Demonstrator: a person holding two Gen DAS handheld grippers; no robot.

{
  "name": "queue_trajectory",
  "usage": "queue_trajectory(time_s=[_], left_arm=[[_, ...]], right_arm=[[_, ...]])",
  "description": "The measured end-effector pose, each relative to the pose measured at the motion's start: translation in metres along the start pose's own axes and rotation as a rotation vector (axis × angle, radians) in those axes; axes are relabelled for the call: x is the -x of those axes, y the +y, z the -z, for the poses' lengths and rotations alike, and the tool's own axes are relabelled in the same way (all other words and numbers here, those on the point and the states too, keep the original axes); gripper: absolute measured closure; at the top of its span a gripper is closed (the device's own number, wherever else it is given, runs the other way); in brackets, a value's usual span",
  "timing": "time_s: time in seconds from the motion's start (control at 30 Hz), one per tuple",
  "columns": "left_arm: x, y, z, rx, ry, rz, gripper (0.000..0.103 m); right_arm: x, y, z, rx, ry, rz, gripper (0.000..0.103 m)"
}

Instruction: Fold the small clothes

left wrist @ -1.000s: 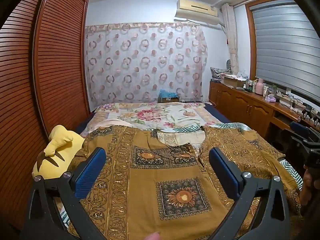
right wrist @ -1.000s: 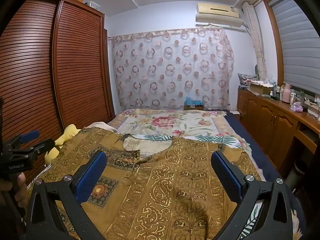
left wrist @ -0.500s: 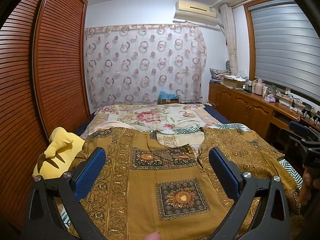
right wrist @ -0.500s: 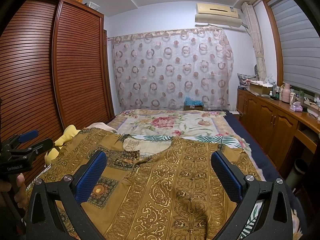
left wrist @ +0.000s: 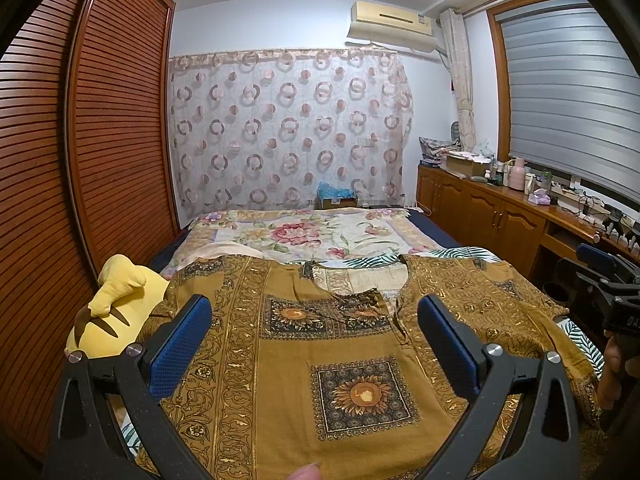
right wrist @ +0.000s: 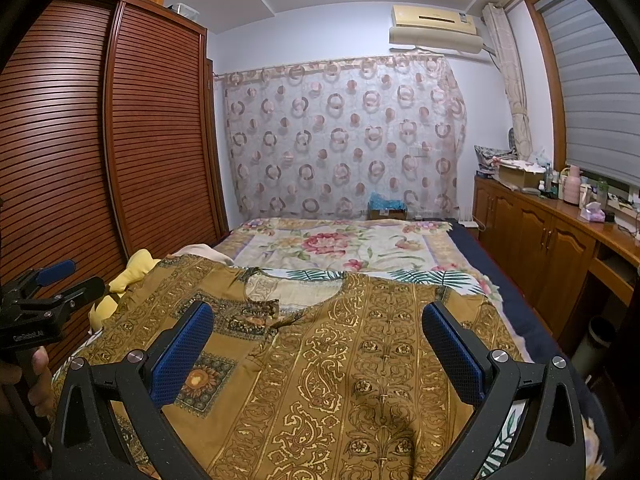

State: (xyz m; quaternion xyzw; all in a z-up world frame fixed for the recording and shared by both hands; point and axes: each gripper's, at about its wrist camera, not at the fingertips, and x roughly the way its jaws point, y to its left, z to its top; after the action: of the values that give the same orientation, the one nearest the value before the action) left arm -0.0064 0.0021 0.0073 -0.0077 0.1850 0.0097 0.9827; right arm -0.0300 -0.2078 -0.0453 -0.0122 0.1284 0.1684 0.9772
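Observation:
A mustard-brown patterned garment [left wrist: 280, 344] [right wrist: 360, 360] lies spread flat across the near end of the bed, neckline toward the far side. Its left half carries sunflower squares, its right half gold scrollwork. My left gripper [left wrist: 314, 344] hovers open above the left half, blue pads wide apart, nothing between them. My right gripper [right wrist: 318, 348] hangs open over the right half, also empty. Each gripper shows at the edge of the other's view, held by a hand: the right gripper [left wrist: 612, 280] and the left gripper [right wrist: 44, 292].
A yellow plush toy [left wrist: 116, 308] lies at the bed's left edge beside the slatted wardrobe [left wrist: 80, 160]. A floral sheet [left wrist: 312, 236] covers the far half of the bed. Wooden cabinets [right wrist: 560, 248] with clutter on top run along the right wall.
Both views have shifted only slightly; the garment lies as before and both grippers stay open.

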Motion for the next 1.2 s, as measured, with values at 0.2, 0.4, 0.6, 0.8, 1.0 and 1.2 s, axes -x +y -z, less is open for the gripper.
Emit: queue_trajectory(time_s=[0.2,0.4,0.6,0.8,1.0,1.2], left_arm=[[0.0043,-0.0019,-0.0058,-0.001,-0.002,-0.001,0.000],[0.0053,-0.0021,-0.0064,0.000,-0.003,-0.002,0.000],[0.0055,-0.0026,-0.0061,-0.002,-0.004,-0.001,0.000],[0.0058,-0.0054,-0.0058,-0.006,-0.006,-0.003,0.000],[0.0065,-0.0054,-0.0057,-0.002,-0.008,-0.002,0.000],[0.0062,-0.0060,-0.0056,-0.005,-0.007,-0.002,0.000]], right_arm=[[-0.0007,-0.0017,-0.0003,-0.004,0.002,0.000,0.000],[-0.0006,-0.0019,-0.0001,-0.006,0.003,0.000,0.000],[-0.0004,-0.0017,0.0001,-0.007,0.001,0.000,0.000],[-0.0004,-0.0017,0.0000,-0.007,0.001,-0.002,0.000],[0.0000,-0.0016,-0.0006,-0.005,-0.002,-0.003,0.000],[0.0001,-0.0022,-0.0005,-0.006,-0.002,-0.006,0.000]])
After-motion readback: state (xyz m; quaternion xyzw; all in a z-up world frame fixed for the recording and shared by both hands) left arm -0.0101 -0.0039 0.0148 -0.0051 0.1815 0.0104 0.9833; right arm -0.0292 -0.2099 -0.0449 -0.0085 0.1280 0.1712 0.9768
